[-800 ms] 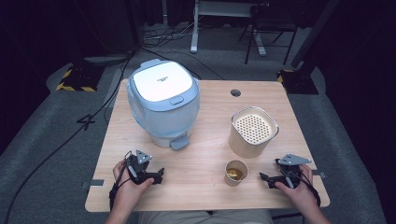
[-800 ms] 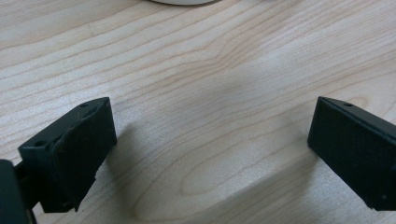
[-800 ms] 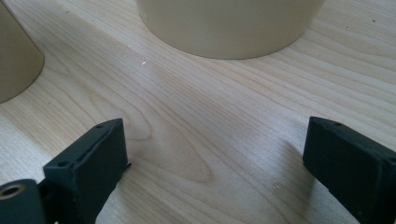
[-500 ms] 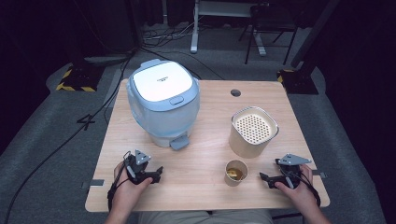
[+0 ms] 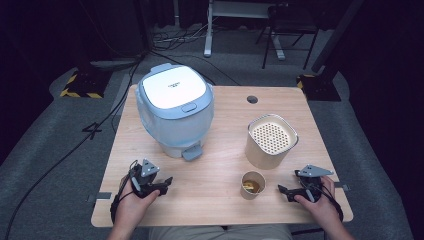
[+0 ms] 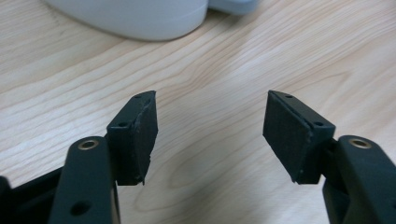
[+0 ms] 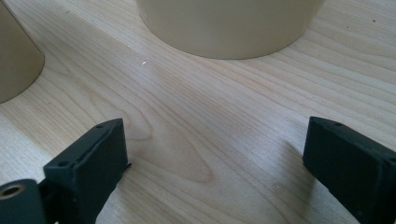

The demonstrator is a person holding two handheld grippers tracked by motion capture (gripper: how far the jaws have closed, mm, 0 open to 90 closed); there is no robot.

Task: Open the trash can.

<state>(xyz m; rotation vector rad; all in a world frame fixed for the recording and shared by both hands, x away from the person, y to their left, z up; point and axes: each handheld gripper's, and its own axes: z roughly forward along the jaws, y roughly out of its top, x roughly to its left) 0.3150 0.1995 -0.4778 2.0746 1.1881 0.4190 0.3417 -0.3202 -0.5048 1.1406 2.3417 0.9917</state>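
Two tools wide, empty: left tool [image 5: 159,183], right tool [image 5: 289,191] on worktop [image 5: 220,165] near edge. Paper cup [image 5: 253,185] just left of right tool: light, crushable; grip gently mid-wall.

We see a light wooden bench [image 5: 220,150] standing on grey carpet [image 5: 45,150] in a dim room. Behind it, black cables [image 5: 165,40] trail across the floor near a white frame's legs [image 5: 207,30], with a yellow-and-black striped mat [image 5: 80,85] at left.

We see bare forearms and hands, no sleeves. Our left gripper [image 5: 159,186] and right gripper [image 5: 286,191] are black, each topped with a grey three-cornered plate. Their flat black pads [image 6: 145,135] carry small screw holes, and black cables trail back.
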